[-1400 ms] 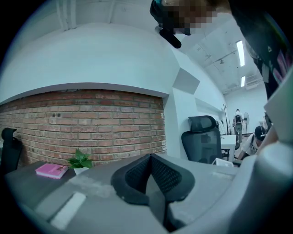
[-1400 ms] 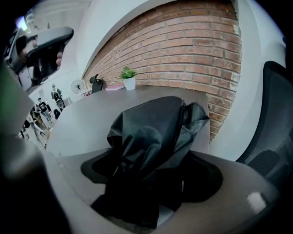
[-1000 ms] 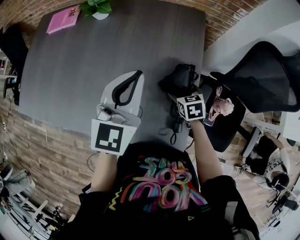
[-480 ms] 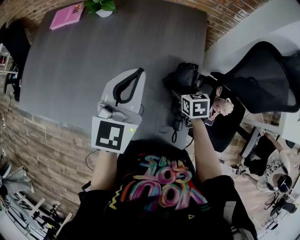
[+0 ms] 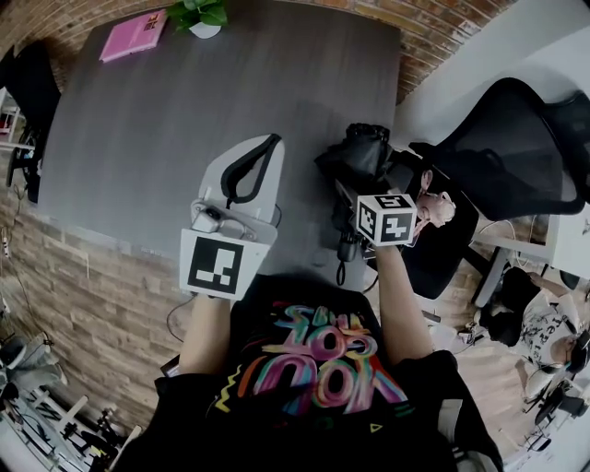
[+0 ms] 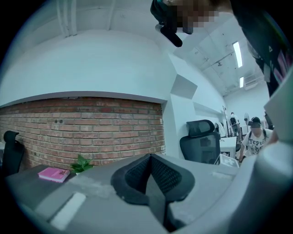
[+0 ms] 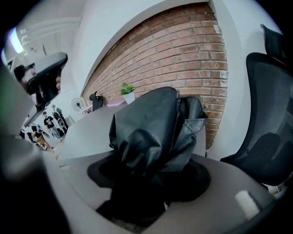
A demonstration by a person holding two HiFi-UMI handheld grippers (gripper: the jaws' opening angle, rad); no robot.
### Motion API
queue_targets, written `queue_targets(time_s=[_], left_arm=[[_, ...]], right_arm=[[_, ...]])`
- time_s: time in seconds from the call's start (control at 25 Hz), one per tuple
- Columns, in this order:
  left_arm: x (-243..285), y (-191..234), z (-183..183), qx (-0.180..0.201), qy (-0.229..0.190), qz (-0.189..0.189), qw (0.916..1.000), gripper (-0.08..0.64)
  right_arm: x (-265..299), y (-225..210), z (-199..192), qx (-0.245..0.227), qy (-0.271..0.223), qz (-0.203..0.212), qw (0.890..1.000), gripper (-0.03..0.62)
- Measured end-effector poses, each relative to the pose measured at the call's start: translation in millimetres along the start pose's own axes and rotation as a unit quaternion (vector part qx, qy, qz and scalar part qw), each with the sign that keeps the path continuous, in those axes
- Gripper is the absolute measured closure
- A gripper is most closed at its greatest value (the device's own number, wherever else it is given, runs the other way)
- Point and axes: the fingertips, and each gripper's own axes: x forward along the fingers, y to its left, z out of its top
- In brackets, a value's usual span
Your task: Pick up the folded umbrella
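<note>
head view steeply down; gripper views share brick wall.

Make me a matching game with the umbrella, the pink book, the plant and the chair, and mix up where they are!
Things:
1. folded umbrella
2. pink book
3. plant
4. office chair

Places:
A. far left corner of the table
B. off the table, on the right
C. between the right tongs
D. far table edge, just right of the book

Pairs: 1-C, 2-A, 3-D, 4-B.
The right tongs are closing, with the umbrella between them.
</note>
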Motion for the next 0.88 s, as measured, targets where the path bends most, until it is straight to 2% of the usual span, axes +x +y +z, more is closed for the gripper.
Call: queue_targets(time_s=[0.48, 0.88], left_arm=[[-11, -10, 12, 0.007, -0.017, -0.017, 0.9997, 0.558], [-9, -23, 24, 0.013, -0.03, -0.044, 0.9985, 0.558]], right_arm=[[-59, 17, 41, -0.009, -0.092, -0.005, 0.996, 0.299], [-116, 35, 80, -0.031, -0.167, -0.006, 0.986, 0.301]])
